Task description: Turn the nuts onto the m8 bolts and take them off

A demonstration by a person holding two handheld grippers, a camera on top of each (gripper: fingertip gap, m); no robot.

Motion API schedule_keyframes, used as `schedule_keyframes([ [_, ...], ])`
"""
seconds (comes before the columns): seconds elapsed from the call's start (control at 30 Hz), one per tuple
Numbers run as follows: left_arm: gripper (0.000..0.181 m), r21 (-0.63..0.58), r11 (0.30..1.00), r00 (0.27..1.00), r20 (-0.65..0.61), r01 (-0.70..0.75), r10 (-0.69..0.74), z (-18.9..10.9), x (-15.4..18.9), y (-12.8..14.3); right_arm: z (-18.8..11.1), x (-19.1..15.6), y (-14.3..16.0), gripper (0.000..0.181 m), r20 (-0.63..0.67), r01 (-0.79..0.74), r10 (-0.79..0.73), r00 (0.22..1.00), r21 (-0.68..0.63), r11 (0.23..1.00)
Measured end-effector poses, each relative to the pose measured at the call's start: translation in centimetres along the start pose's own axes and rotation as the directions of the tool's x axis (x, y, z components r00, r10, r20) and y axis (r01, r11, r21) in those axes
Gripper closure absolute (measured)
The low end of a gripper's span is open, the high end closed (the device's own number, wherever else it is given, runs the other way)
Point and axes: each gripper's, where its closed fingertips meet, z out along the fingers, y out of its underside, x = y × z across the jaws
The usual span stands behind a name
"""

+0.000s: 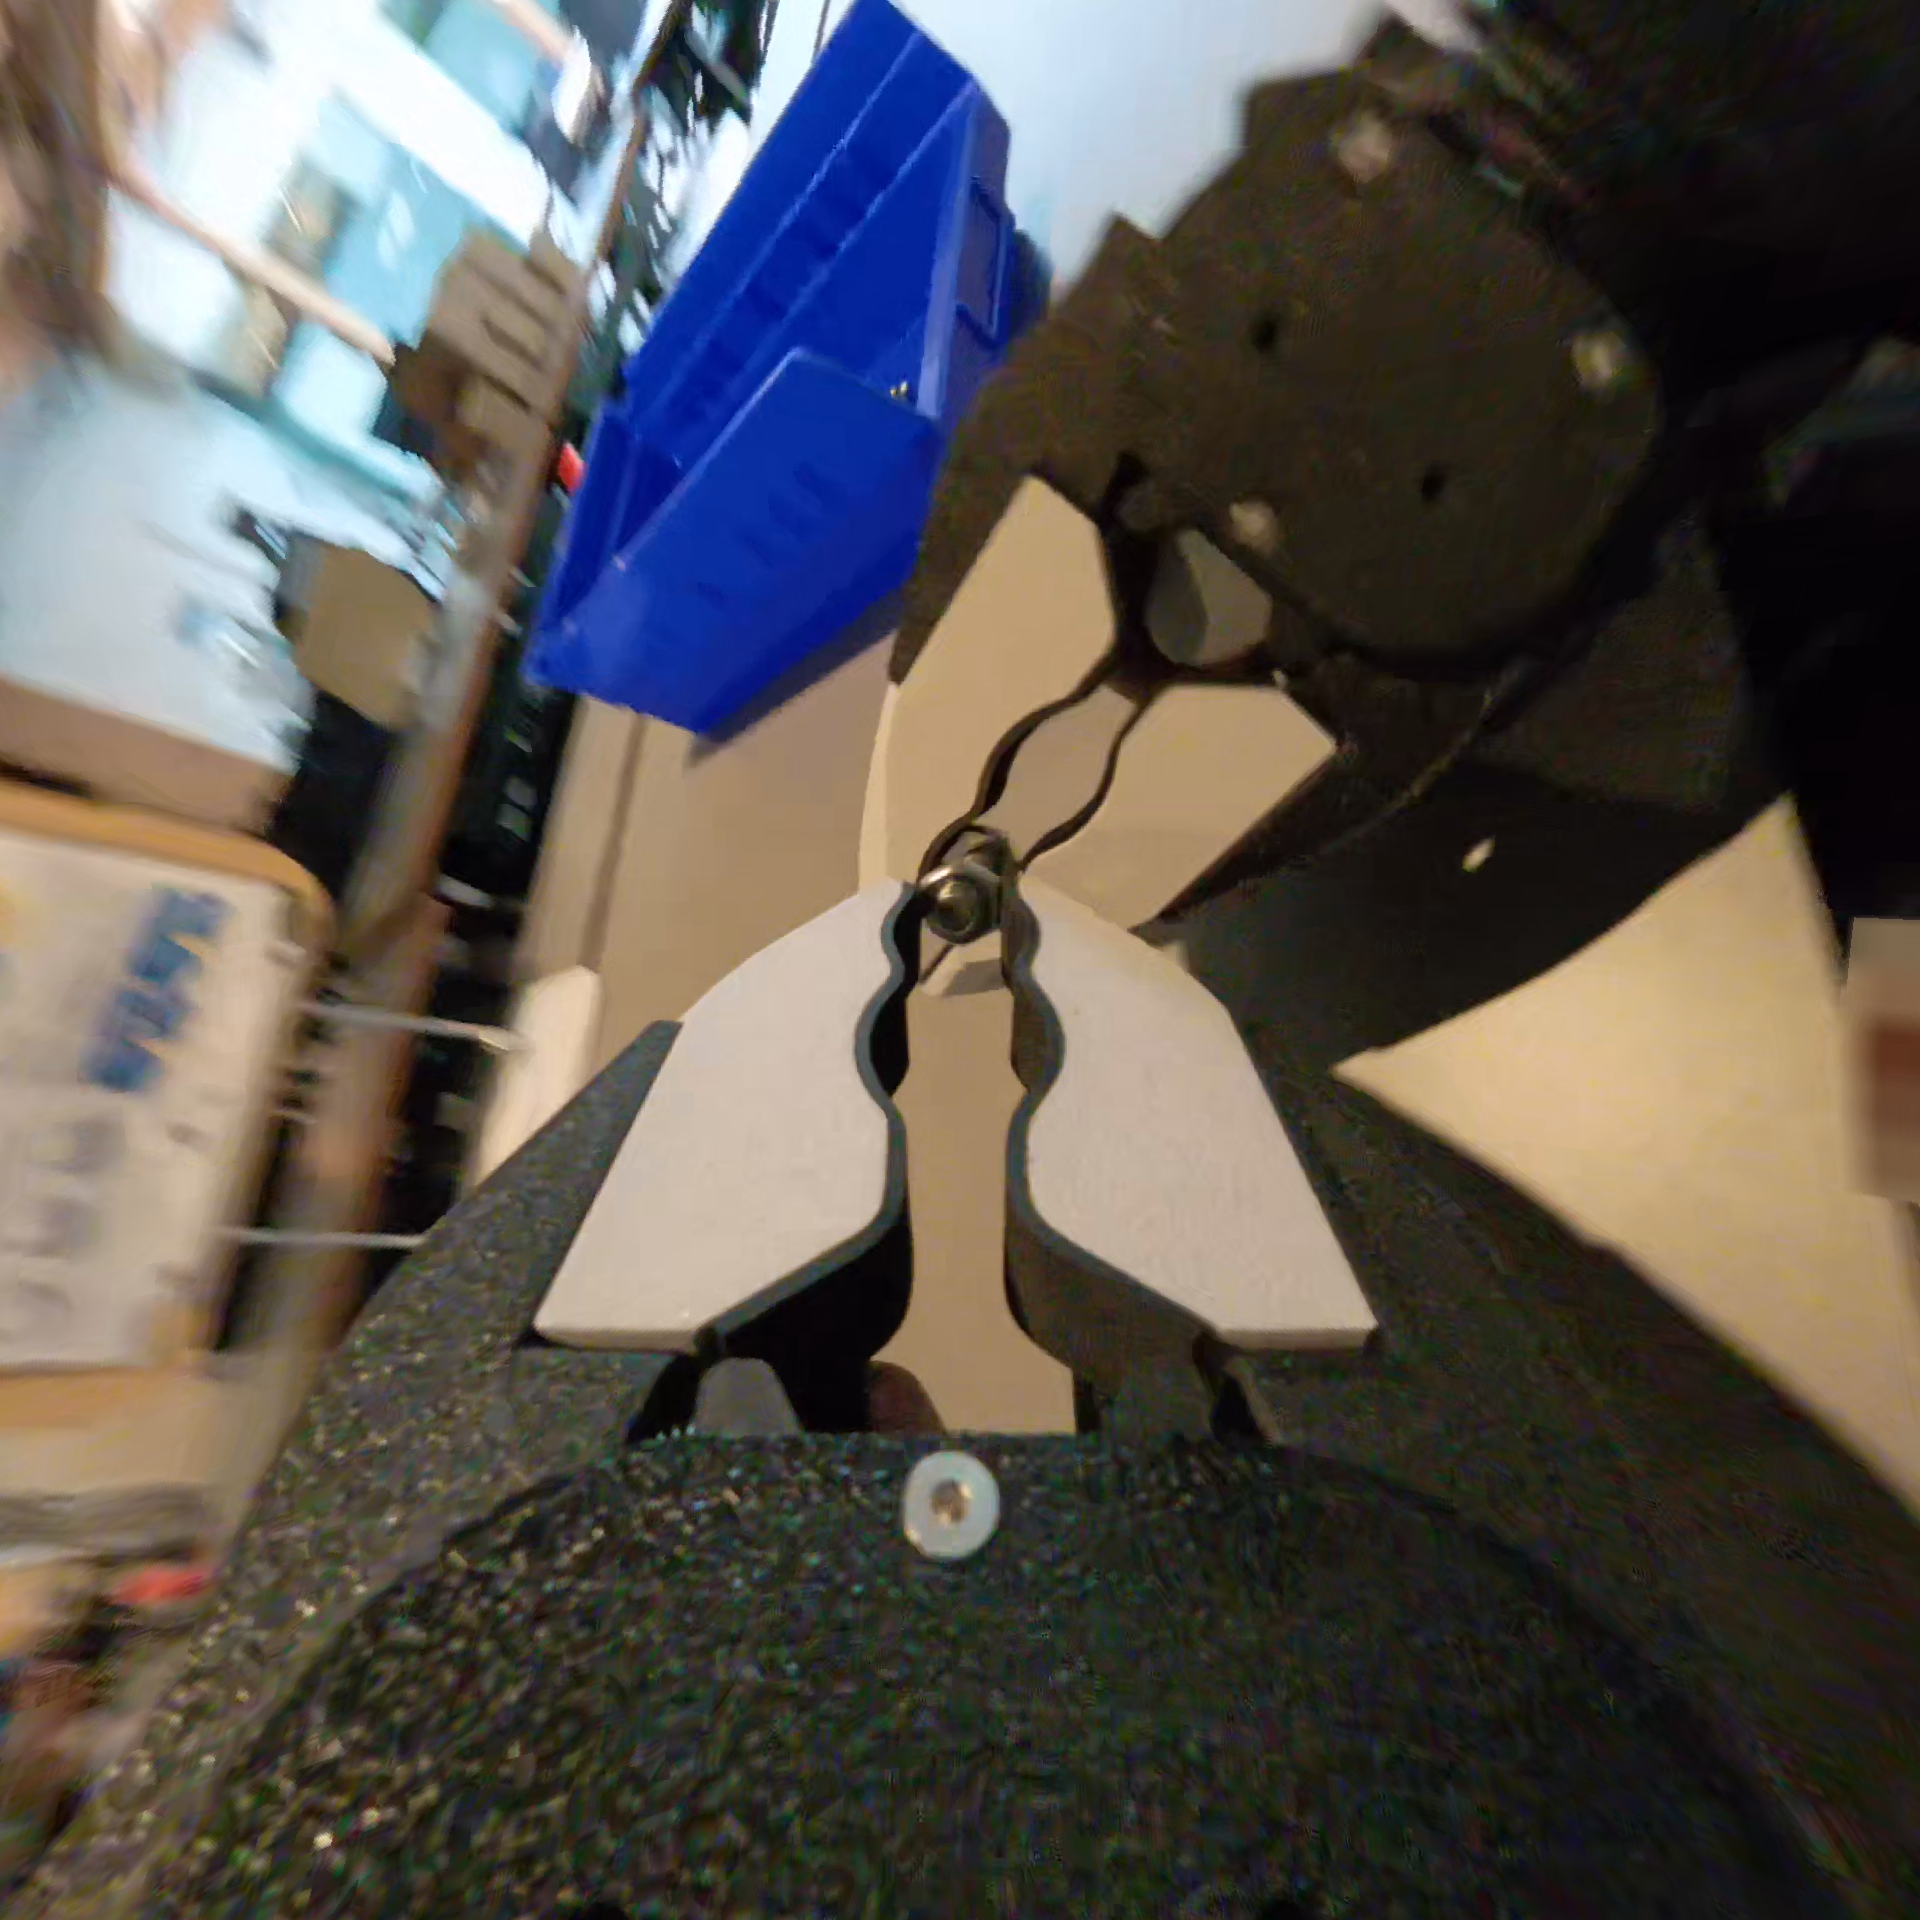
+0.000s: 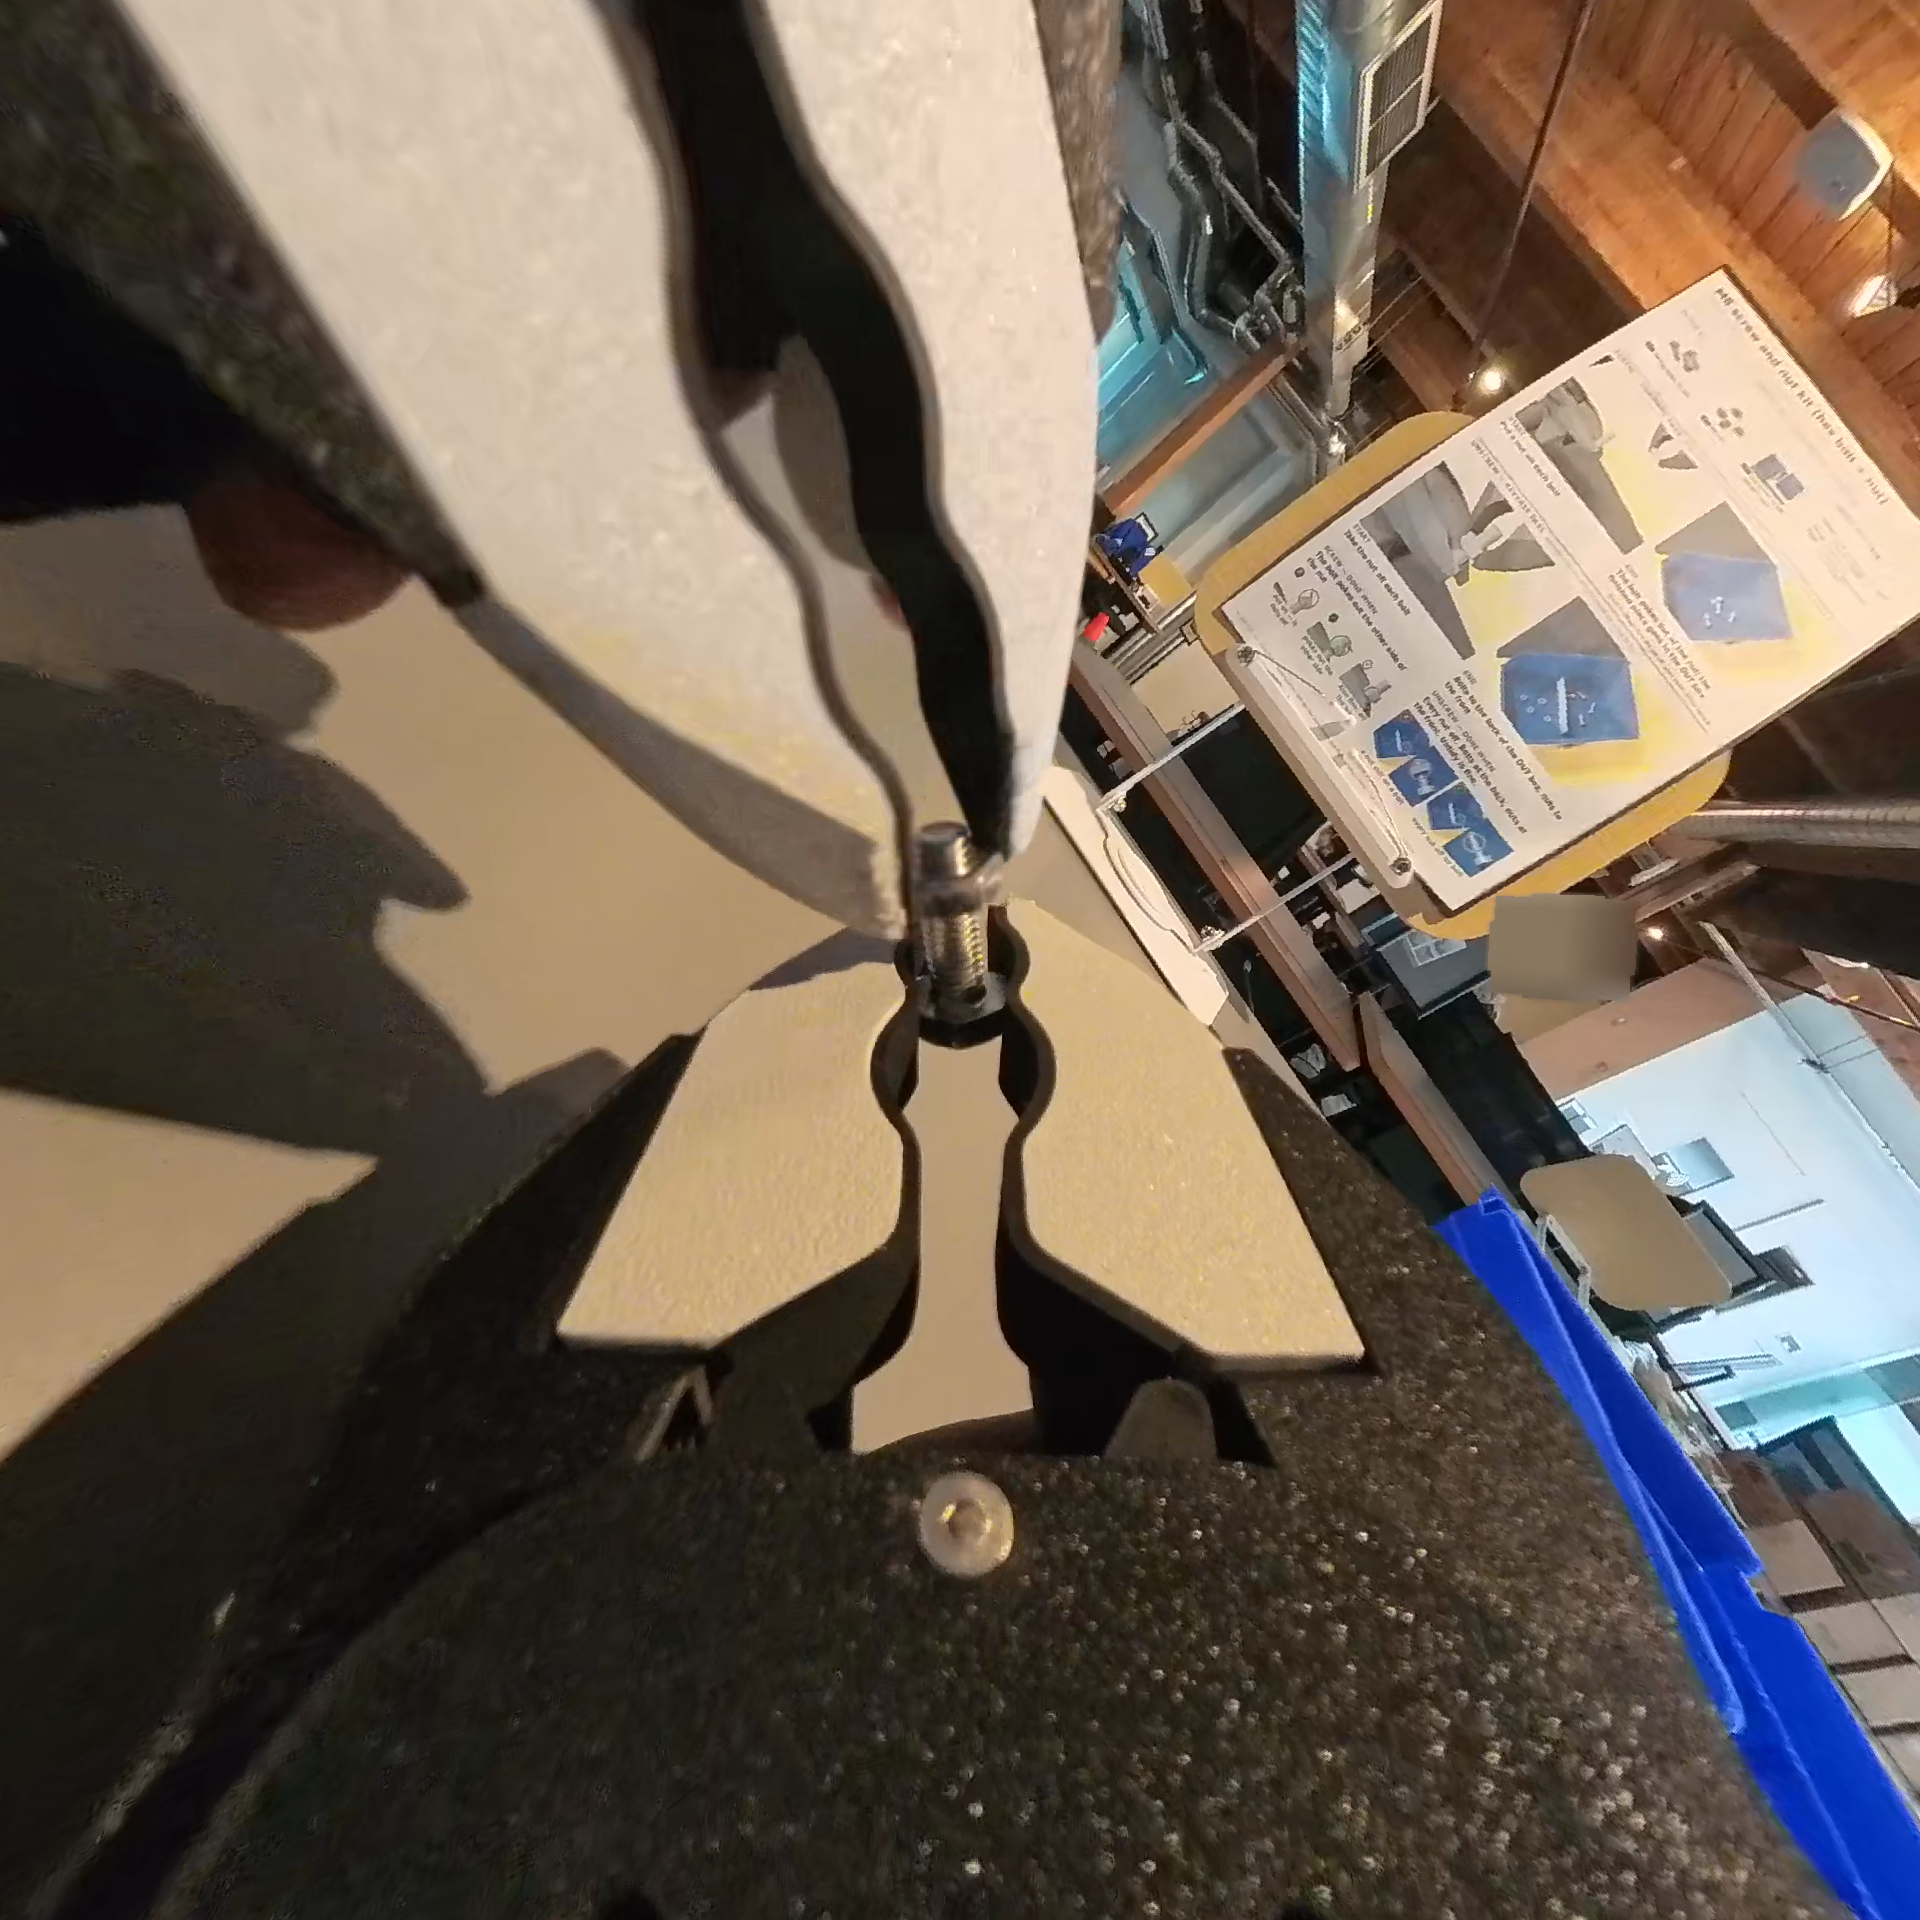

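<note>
Left gripper (image 1: 961, 914) clamping nut (image 1: 958, 906), right gripper (image 2: 956, 1023) clamping bolt (image 2: 948, 935)

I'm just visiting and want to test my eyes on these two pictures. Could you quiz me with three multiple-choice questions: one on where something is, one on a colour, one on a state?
1. Where is the bolt?
A. Lying in the bin
B. Between the tips of the two hand-held grippers
C. On the floor

2. What colour is the bin?
A. Blue
B. Red
C. Green

3. How is the right hand-held gripper?
A. Wide open and empty
B. Out of view
C. Shut on the bolt's lower end

Answers: 1 B, the left hand-held gripper and the right one meet tip to tip around it. 2 A, its walls are plainly blue. 3 C, its fingertips pinch the lower end.
</note>
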Motion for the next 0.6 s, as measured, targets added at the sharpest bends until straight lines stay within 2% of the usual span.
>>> schedule_keyframes([
  [0.07, 0.166, 0.004, 0.978, 0.975, 0.070, -0.211, 0.210, 0.0, -0.1, 0.3, 0.0, -0.2, 0.0, 0.171, 0.007, 0.011, -0.011, 1.000, -0.003, 1.000],
  [0.1, 0.166, 0.010, 0.967, 0.963, 0.089, -0.254, 0.253, -0.1, -0.1, 0.3, 0.0, -0.3, -0.1, 0.171, 0.006, 0.016, -0.016, 1.000, -0.002, 1.000],
  [0.17, 0.161, 0.033, 0.970, 0.967, 0.096, -0.239, 0.235, -0.3, -0.3, 0.2, 0.0, -0.2, -0.2, 0.171, 0.001, 0.011, -0.011, 1.000, 0.006, 1.000],
  [0.27, 0.150, 0.065, 0.994, 0.994, 0.072, -0.084, 0.079, -0.9, -0.9, -0.3, 0.0, 0.0, -0.1, 0.171, 0.001, -0.013, 0.013, 1.000, 0.006, 1.000],
  [0.33, 0.149, 0.065, 0.994, 0.997, -0.012, 0.083, -0.082, -1.1, -0.5, -0.6, 0.0, 0.1, -0.1, 0.171, 0.002, -0.016, 0.016, 1.000, 0.008, 1.000],
  [0.47, 0.152, 0.009, 0.950, 0.947, -0.076, 0.313, -0.312, -1.0, -0.4, -0.5, 0.0, 0.0, -0.1, 0.171, 0.003, -0.009, 0.009, 1.000, 0.007, 1.000],
  [0.6, 0.155, -0.004, 0.901, 0.894, -0.119, 0.434, -0.431, -0.6, 0.0, -0.8, 0.0, 0.0, -0.1, 0.171, 0.003, -0.011, 0.011, 1.000, 0.006, 1.000],
])
